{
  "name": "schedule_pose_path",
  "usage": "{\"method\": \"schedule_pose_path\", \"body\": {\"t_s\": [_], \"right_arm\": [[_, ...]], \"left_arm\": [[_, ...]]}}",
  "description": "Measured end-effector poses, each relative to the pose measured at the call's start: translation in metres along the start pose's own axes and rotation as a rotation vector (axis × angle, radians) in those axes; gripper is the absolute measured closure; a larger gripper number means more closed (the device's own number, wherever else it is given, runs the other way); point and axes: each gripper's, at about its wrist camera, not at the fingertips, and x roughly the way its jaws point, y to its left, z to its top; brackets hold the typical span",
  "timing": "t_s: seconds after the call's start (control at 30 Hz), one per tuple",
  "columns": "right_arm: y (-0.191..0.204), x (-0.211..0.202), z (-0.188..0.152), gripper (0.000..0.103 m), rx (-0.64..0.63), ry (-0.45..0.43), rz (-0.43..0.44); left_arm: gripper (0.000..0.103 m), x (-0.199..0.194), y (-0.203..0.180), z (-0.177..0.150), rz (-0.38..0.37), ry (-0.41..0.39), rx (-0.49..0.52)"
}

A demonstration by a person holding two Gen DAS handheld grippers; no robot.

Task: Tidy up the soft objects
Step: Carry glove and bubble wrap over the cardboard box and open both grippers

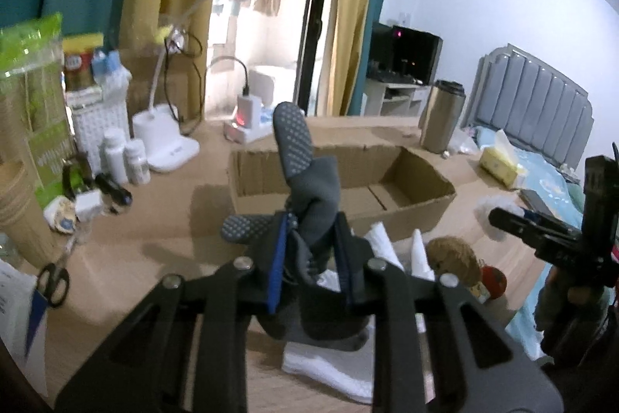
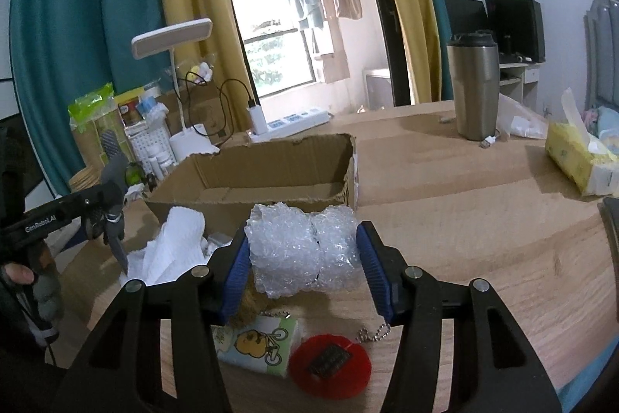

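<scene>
Risk: your left gripper pinches the floppy grey dotted glove, your right gripper the springy clear bubble-wrap roll; either may slip short of the open cardboard box.

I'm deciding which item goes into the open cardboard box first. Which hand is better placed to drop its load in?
Probably the right. The right gripper, shut on the clear bubble-wrap roll, sits just before the cardboard box. The left gripper, clamping the grey dotted glove, looks slightly farther back.

Teal and yellow curtains frame a bright window.
</scene>
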Motion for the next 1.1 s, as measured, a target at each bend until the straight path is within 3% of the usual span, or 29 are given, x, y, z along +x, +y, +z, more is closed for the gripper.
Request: {"method": "schedule_pose_path", "body": {"t_s": [0.3,0.6,1.1], "right_arm": [[0.002,-0.003,0.015,0.046,-0.017,-0.047,0.007],[0.003,-0.001,0.027,0.046,-0.041,-0.086,0.002],[0.004,0.019,0.045,0.046,-0.078,-0.095,0.008]], "left_arm": [[0.079,-0.019,-0.001,0.018,0.052,-0.083,0.04],[0.079,-0.022,0.005,0.034,0.057,-0.143,0.035],[0.079,-0.001,0.008,0.048,0.04,-0.159,0.022]]}}
